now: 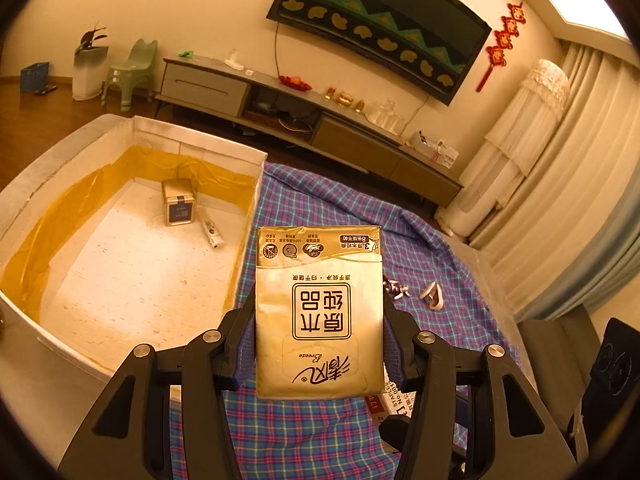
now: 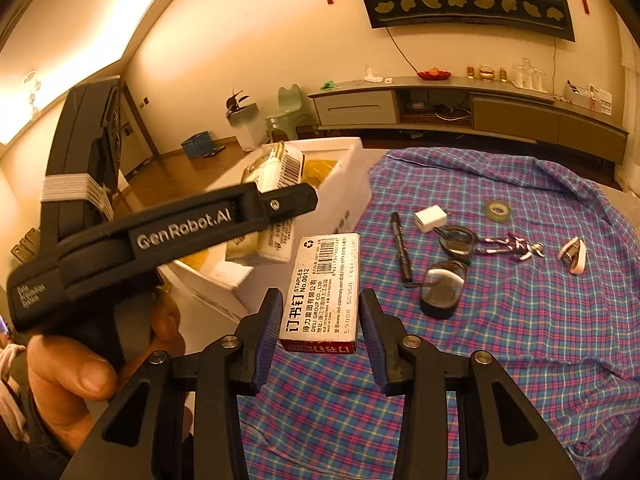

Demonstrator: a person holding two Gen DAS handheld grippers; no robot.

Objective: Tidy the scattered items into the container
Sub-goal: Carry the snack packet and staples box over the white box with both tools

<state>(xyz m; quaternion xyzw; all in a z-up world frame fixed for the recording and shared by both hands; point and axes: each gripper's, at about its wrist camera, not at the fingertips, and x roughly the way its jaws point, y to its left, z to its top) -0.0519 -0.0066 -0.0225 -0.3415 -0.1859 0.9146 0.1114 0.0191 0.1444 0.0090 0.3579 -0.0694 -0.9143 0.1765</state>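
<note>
Plaid cloth; staple box between parted right tongs.

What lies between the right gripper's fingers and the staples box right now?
Nothing but bare plaid cloth. In the right wrist view the right gripper is open, its fingers flanking the staples box without touching it.

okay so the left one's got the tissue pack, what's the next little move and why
Probably swing the left hand-held gripper leftward over the white container before releasing. Its fingers are shut on the gold tissue pack, which hangs above the plaid cloth, just right of the container's wall.
</note>
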